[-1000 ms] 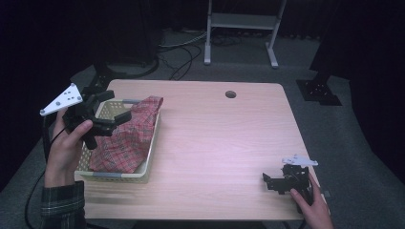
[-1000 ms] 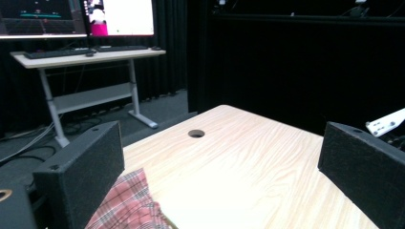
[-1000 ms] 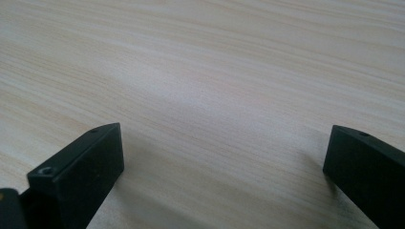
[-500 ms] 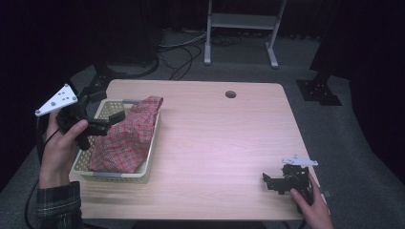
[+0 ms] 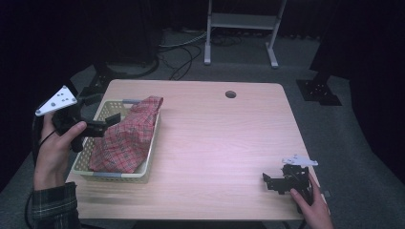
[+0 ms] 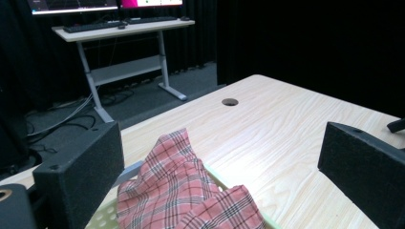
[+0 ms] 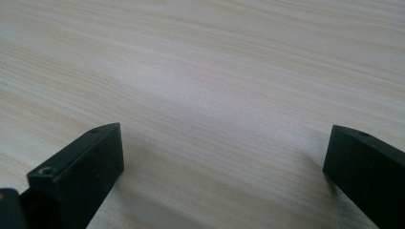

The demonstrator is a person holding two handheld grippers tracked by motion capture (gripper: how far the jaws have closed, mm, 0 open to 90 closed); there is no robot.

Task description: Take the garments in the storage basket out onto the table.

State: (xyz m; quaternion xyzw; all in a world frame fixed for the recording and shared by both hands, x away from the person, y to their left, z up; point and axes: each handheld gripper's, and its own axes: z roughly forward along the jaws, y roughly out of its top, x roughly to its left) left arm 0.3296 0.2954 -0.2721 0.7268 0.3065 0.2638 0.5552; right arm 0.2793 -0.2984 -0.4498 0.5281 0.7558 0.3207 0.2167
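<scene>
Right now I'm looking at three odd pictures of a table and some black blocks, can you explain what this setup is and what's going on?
A person sits at a wooden table with a hand-held two-jaw gripper in each hand. The high view looks down from above. The left gripper hovers by the left edge of a pale basket holding a red plaid cloth. The right gripper sits low at the table's near right corner. The other two pictures come from cameras riding on the grippers; the black blocks are their jaws. Both stand wide open, holding nothing. The left gripper view looks over the cloth toward a round hole in the tabletop.
</scene>
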